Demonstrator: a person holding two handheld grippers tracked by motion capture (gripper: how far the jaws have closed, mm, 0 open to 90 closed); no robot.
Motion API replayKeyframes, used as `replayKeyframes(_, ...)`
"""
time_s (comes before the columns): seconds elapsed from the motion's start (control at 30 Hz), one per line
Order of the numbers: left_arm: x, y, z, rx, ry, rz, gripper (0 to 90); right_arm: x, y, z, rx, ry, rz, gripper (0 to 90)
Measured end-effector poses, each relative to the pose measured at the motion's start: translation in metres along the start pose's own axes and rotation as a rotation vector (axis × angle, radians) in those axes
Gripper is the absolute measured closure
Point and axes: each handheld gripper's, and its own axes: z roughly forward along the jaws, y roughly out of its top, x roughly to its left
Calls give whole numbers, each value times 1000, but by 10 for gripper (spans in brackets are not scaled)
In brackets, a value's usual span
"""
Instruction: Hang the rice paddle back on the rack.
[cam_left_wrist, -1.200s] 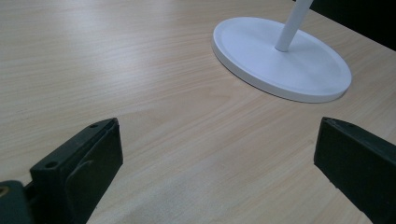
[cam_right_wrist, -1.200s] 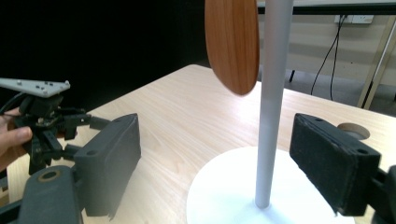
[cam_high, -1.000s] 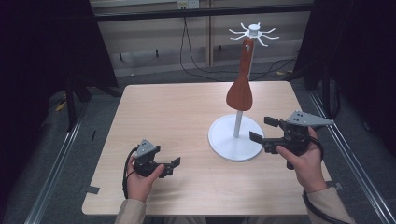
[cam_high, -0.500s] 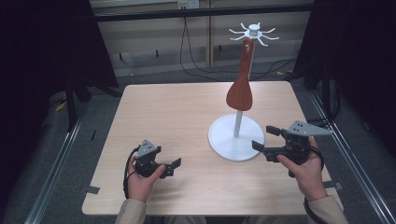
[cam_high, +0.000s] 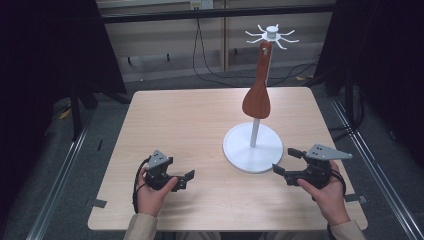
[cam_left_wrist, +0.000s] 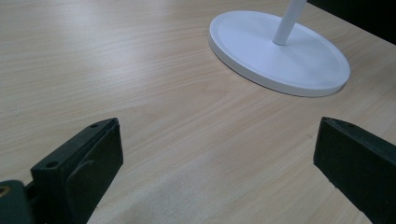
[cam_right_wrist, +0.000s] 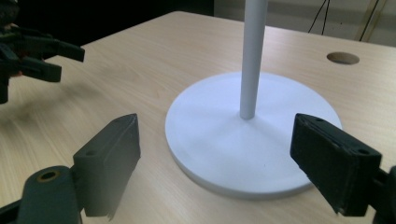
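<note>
The right tool (cam_high: 289, 161), jaws spread and empty like the left tool (cam_high: 182, 178), has drawn back and down from the white stand (cam_high: 253, 148), leaving the wooden spatula (cam_high: 257, 100) hanging there, apparently placed.

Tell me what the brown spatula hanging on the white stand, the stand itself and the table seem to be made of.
The reddish-brown flat spatula looks like stained wood, smooth with a dull sheen. The white round-based hook stand seems painted metal or plastic, an even matte white; which one is unclear. The pale rectangular table shows printed-looking wood grain, likely laminate.
</note>
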Motion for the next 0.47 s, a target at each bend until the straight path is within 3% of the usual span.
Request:
replayKeyframes(0.2,0,0,0,3,-3,0,14,-3,-15,0,27,-13,6,155)
replayKeyframes(0.47,2,0,1,10,-5,-4,14,-2,-20,-1,38,-22,6,155)
